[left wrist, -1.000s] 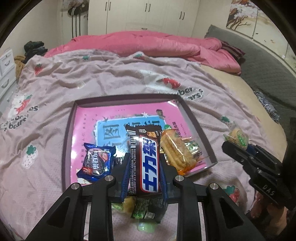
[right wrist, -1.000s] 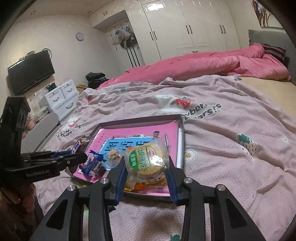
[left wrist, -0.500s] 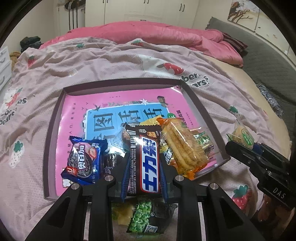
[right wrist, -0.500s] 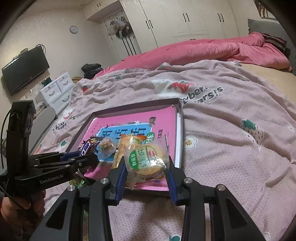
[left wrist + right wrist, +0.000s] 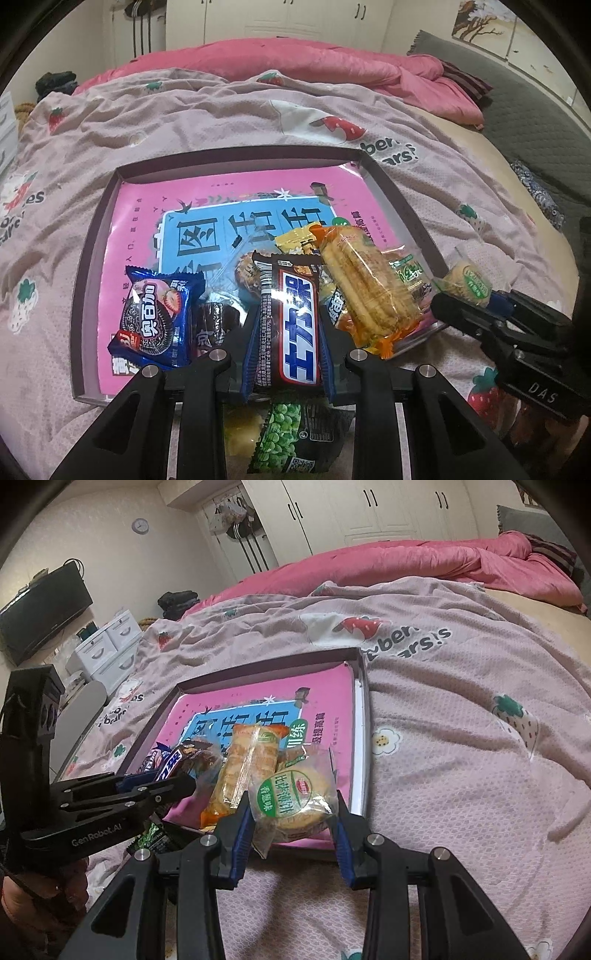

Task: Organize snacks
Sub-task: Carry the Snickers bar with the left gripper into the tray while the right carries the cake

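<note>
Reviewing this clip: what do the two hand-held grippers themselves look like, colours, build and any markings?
Both are matte black frames with open triangular cut-outs, silver round screw heads at the joints, and blue pads lining the fingers. The left hand-held gripper carries white "GenRobot.AI" lettering on its side, seen from the right wrist view, with a boxy black block above it. The right hand-held gripper shows white letters "DAS" on its body in the left wrist view.

The tray has a dark purple rim and a pink floor with a blue patch. The chocolate bar is brown with blue letters on white. The cookie pack is blue. The cracker pack is clear with a green label. The bed sheet is pink with red strawberries.
</note>
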The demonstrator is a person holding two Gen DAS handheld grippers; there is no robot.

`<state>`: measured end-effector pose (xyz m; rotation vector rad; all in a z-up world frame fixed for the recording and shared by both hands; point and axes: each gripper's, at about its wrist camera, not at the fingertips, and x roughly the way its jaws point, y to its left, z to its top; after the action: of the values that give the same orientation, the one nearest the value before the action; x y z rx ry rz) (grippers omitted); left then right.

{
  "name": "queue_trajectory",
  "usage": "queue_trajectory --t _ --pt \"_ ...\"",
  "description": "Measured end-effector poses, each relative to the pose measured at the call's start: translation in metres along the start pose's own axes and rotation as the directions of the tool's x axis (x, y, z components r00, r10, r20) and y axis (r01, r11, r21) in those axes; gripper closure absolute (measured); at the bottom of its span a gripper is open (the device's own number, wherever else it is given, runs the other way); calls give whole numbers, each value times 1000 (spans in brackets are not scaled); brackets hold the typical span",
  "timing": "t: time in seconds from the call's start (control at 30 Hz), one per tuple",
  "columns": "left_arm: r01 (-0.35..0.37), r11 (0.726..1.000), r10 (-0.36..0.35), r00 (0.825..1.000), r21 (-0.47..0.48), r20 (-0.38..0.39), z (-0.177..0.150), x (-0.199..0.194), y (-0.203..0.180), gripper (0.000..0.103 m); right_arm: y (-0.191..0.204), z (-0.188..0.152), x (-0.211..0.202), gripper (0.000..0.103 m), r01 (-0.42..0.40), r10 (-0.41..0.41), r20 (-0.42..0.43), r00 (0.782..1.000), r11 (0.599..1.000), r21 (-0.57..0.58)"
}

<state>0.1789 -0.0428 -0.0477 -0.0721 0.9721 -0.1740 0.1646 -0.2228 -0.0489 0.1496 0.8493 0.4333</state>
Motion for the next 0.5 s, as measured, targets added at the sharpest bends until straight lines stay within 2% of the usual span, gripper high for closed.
queue_trajectory --t 0.27,0.5 --pt "5 1000 -5 1000 -1 2 0 1 1 74 3 -1 11 64 -19 19 -25 1000 1000 -2" --pt "6 1000 -6 1000 -3 3 0 1 1 74 4 -1 20 64 -5 4 -29 1000 1000 -13"
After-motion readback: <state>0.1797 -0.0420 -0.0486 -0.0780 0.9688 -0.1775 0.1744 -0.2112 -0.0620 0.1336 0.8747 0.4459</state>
